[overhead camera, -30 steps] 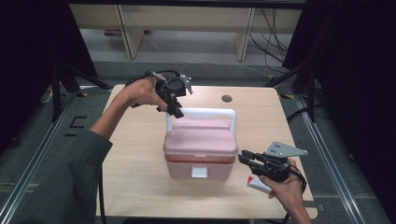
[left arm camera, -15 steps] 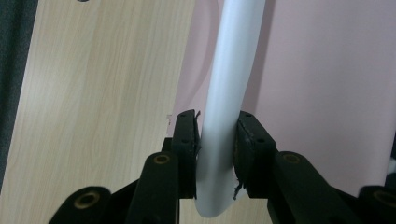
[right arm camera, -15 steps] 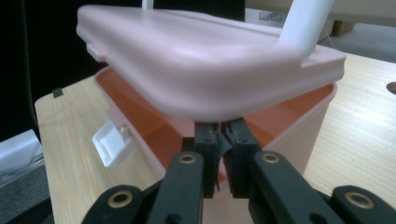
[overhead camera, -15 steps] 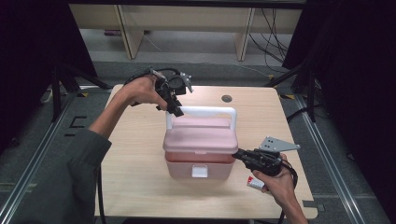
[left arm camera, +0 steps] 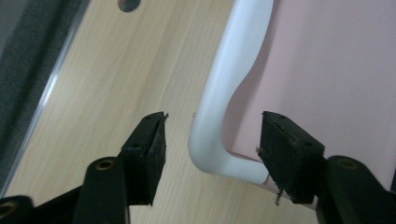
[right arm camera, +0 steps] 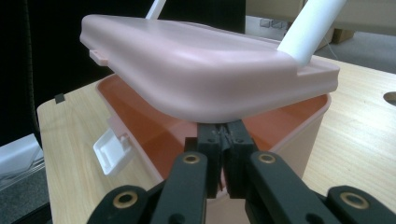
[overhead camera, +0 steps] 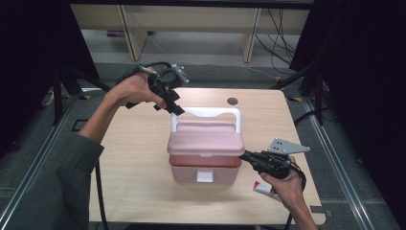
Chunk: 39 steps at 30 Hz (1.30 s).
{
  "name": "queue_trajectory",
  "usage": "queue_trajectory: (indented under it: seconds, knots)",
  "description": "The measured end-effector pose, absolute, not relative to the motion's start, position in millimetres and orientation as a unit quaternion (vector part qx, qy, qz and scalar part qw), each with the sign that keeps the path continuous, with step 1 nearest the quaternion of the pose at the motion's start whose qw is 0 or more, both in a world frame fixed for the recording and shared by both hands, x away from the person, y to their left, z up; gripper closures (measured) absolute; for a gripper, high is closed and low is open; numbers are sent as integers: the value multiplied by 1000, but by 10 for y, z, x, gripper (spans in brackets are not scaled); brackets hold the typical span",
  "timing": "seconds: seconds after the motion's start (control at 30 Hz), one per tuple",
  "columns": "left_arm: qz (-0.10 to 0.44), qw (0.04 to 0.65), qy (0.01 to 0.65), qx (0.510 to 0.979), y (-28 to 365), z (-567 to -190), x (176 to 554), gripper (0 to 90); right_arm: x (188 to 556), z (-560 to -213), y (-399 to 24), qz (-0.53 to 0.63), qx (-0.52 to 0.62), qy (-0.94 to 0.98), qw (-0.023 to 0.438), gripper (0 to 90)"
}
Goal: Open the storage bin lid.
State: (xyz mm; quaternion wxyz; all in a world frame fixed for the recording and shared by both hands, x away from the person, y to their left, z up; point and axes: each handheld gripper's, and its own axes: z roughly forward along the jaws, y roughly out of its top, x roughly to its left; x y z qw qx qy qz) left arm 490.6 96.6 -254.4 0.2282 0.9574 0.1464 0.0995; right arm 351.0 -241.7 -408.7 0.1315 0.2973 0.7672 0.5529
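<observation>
I see the pink box [overhead camera: 205, 155] standing near the middle of the bench [overhead camera: 129, 182], its white latch [overhead camera: 205, 176] facing my side. The lid [overhead camera: 206, 141] is raised at the front and right edge, so a gap shows the reddish interior [right arm camera: 140, 126].

Left gripper [overhead camera: 173, 106]: positioned at the rear left corner of the white handle [overhead camera: 210, 114], which stands upright above the lid. In the left gripper view, its fingers [left arm camera: 147, 154] are spread and have just been opening; the bend of the handle [left arm camera: 219, 135] sits between them, and neither pad presses on it.

Right gripper [overhead camera: 245, 155]: positioned at the right side of the box, level with the gap under the lid. In the right gripper view, its fingers [right arm camera: 208, 140] are pressed together with nothing between them, and their tips sit directly beneath the lid's raised edge, over the box rim.

A small red and white item [overhead camera: 264, 189] lies on the bench beside the right hand [overhead camera: 282, 184].
</observation>
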Motion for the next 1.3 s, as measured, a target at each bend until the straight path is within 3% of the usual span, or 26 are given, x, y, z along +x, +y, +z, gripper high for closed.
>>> queue_trajectory:
  seconds: [0.17,0.77,1.0,1.3]
  knots:
    - [121,285,181,933,1175,-2500,4775,332,3512,-4068,-2414,556,301,764,132,889]
    - [142,341,294,882,1856,-2925,4432,293,3558,-4011,-2415,557,308,760,136,896]
    - [96,348,315,878,1964,-3434,4296,275,3589,-3980,-2413,562,299,758,143,896]
    - [64,401,345,846,1953,-3726,4197,264,3598,-3951,-2395,562,298,759,139,896]
